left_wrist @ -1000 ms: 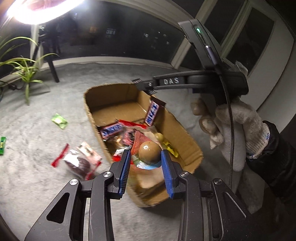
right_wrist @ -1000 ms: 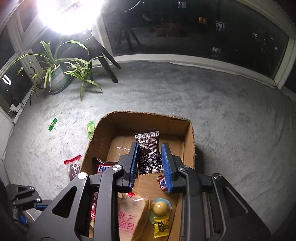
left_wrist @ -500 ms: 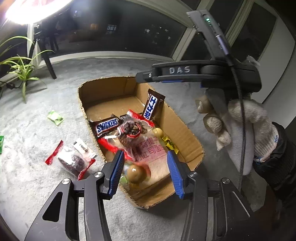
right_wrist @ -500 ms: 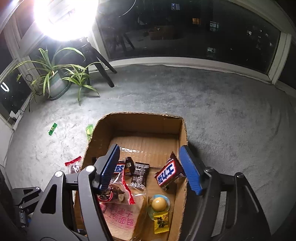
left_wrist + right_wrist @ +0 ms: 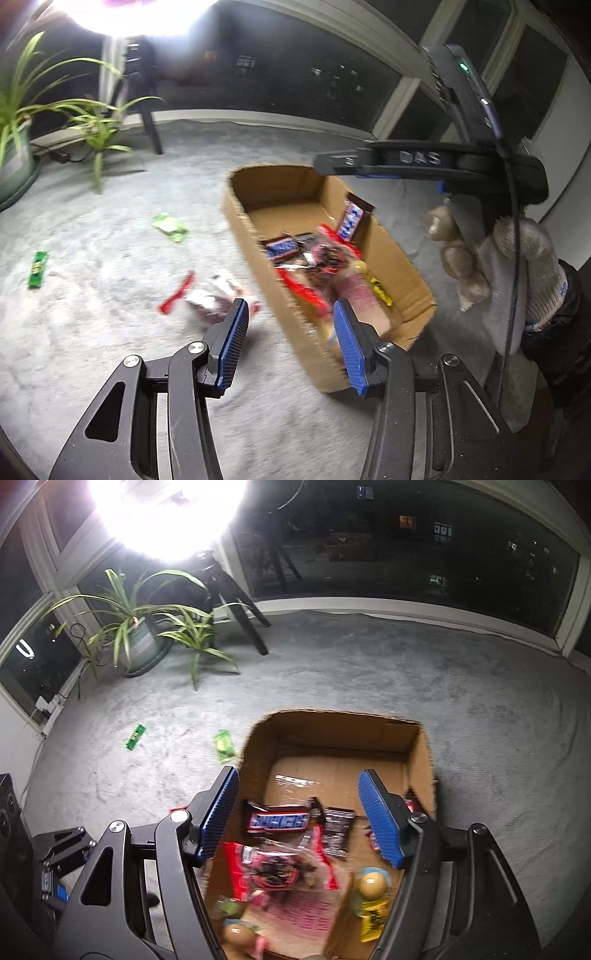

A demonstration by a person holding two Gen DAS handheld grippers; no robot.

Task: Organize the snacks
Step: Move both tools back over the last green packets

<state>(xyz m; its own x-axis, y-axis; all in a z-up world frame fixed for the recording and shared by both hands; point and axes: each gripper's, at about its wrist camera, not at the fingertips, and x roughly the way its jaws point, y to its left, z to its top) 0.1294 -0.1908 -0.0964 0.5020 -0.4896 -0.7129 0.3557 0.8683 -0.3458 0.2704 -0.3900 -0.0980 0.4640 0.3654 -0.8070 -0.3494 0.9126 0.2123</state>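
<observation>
An open cardboard box (image 5: 421, 749) sits on grey carpet and also shows in the left wrist view (image 5: 243, 210). It holds several snacks: a Snickers bar (image 5: 279, 820), a small black packet (image 5: 338, 830), a red-edged clear bag (image 5: 280, 871), a pink-printed bag (image 5: 306, 919) and two round egg-like snacks (image 5: 371, 884). My right gripper (image 5: 299, 814) is open and empty above the box. My left gripper (image 5: 290, 345) is open and empty over the box's near left wall. A red-and-clear snack bag (image 5: 207, 301) lies on the carpet left of the box.
A light green packet (image 5: 170, 228) and a green bar (image 5: 38, 268) lie on the carpet to the left; both show in the right wrist view (image 5: 224, 744), (image 5: 135, 737). Potted plants (image 5: 144, 635) and a tripod (image 5: 240, 602) stand by the windows. A bright lamp glares.
My left gripper let go of the round egg snack, which now lies in the box, and swung left. My right gripper dropped the black packet into the box and opened wide.
</observation>
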